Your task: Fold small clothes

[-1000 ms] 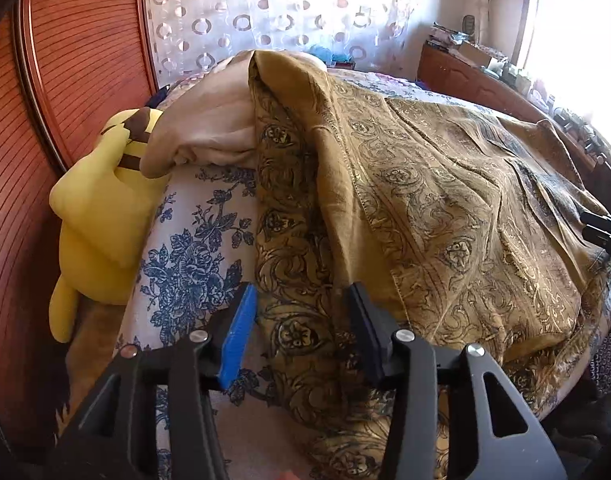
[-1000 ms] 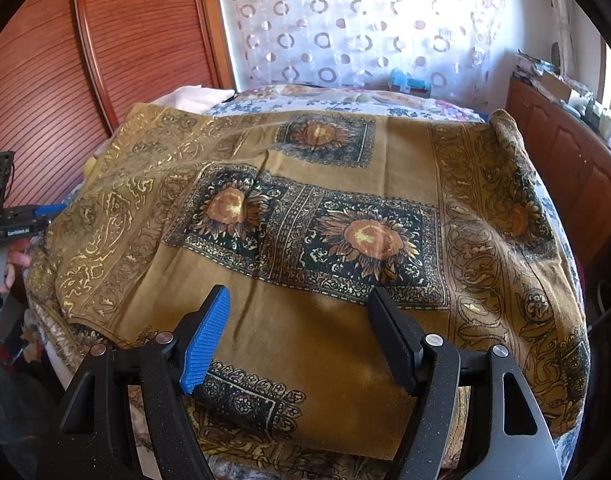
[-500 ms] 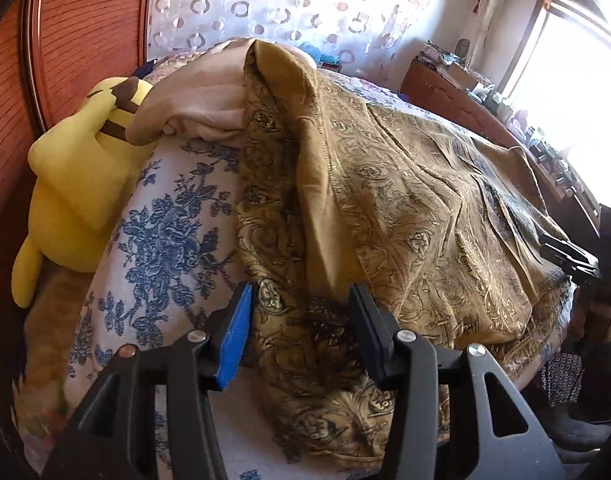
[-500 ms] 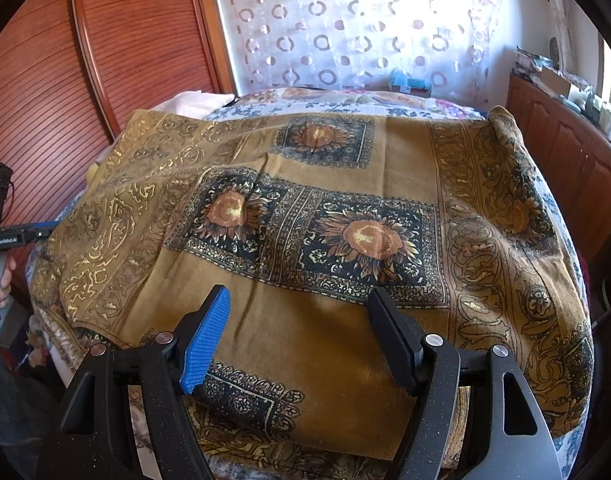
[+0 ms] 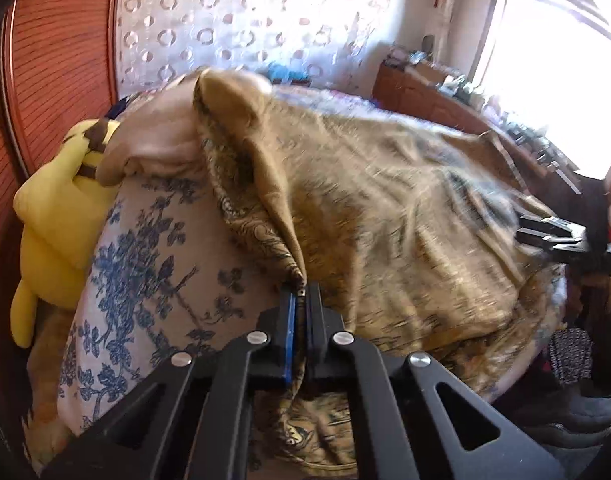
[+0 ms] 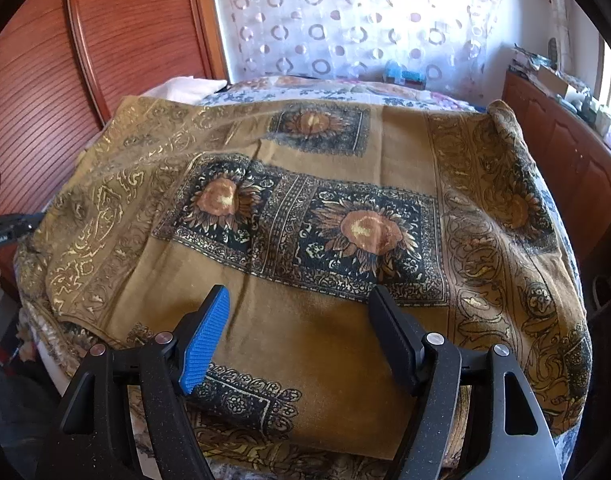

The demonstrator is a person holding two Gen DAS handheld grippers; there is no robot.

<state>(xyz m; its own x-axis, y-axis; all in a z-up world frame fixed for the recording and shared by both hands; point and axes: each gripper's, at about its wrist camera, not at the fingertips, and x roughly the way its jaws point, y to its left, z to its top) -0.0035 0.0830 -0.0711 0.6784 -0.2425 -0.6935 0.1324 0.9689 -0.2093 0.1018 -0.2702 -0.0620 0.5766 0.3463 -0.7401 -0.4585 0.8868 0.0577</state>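
A large mustard-gold cloth (image 6: 329, 184) with dark sunflower panels lies spread over the bed; it also shows in the left wrist view (image 5: 385, 216). My left gripper (image 5: 303, 292) is shut on a bunched edge fold of the cloth at its near left side. My right gripper (image 6: 301, 312) is open, hovering over the plain part of the cloth near its front edge, holding nothing. The right gripper also appears at the right of the left wrist view (image 5: 553, 232), and the left one at the left edge of the right wrist view (image 6: 9, 228).
A blue-flowered bedsheet (image 5: 153, 264) shows beside the cloth. A yellow plush toy (image 5: 53, 220) and a beige pillow (image 5: 153, 148) lie at the bed's left by the wooden headboard (image 5: 53, 64). A wooden cabinet (image 6: 565, 148) runs along the right. A curtain (image 6: 345, 20) hangs behind.
My left gripper has closed on the cloth's edge fold; it was open around it before. The right gripper stays open over the cloth in about the same place.
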